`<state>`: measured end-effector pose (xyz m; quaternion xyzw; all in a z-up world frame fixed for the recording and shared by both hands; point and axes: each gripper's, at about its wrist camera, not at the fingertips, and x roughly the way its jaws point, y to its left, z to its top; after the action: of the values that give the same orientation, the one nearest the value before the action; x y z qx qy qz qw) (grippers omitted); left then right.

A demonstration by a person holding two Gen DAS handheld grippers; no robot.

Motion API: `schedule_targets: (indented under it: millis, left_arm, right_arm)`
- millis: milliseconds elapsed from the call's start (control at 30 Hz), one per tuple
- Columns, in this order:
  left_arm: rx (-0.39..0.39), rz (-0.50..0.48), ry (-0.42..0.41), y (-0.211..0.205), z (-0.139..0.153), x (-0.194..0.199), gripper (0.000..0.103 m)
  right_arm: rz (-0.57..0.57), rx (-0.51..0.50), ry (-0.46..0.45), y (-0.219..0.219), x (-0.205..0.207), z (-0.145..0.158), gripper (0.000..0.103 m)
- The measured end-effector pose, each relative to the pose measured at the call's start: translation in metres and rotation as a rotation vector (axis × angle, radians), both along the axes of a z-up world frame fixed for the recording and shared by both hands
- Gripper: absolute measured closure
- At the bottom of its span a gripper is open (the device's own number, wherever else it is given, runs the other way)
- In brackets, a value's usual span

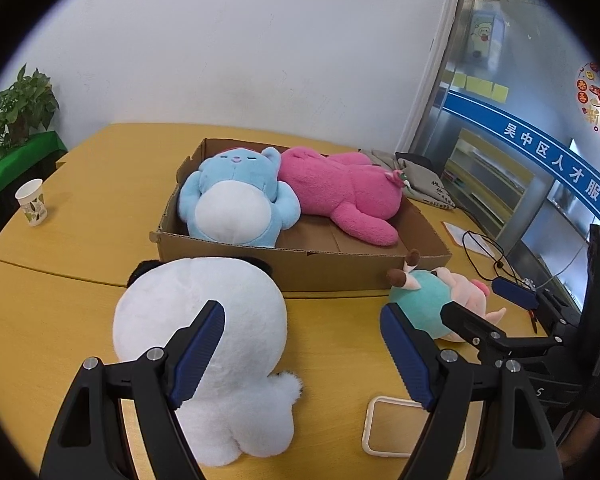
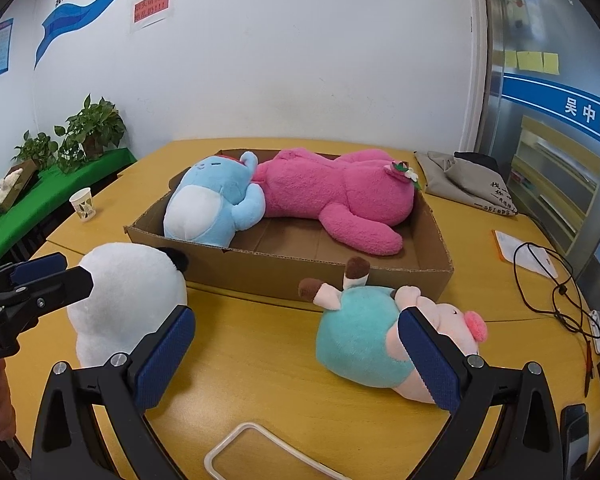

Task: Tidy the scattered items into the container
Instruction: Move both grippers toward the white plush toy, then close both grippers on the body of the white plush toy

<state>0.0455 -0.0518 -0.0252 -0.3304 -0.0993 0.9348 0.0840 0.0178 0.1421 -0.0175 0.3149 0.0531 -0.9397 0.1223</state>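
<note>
A shallow cardboard box (image 1: 300, 268) (image 2: 260, 268) holds a blue plush (image 1: 232, 200) (image 2: 212, 204) and a pink plush (image 1: 348, 196) (image 2: 332, 196). A white plush with black ears (image 1: 204, 340) (image 2: 128, 300) lies on the table in front of the box, left. A teal and pink pig plush (image 1: 432, 304) (image 2: 364, 340) lies to the right. My left gripper (image 1: 302, 344) is open, its left finger over the white plush. My right gripper (image 2: 296, 352) is open, its right finger in front of the pig plush.
A paper cup (image 1: 32, 202) (image 2: 83, 204) stands at the table's left. A clear frame (image 1: 384, 428) lies near the front edge. A grey cloth bag (image 2: 468, 184), papers and a black cable (image 2: 552, 280) lie at the right. Potted plants (image 2: 92, 128) stand on a green shelf.
</note>
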Motion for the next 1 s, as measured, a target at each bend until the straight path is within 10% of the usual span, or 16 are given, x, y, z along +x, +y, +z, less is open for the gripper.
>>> schedule_targets:
  millis: [633, 1000]
  left_arm:
    - [0.134, 0.029, -0.102, -0.114, -0.033, -0.028, 0.023]
    - [0.412, -0.033, -0.175, -0.158, -0.09, -0.036, 0.023]
  right_arm:
    - [0.481, -0.246, -0.264, -0.094, 0.001, -0.049, 0.0]
    - [0.438, -0.252, -0.355, -0.123, -0.042, -0.081, 0.0]
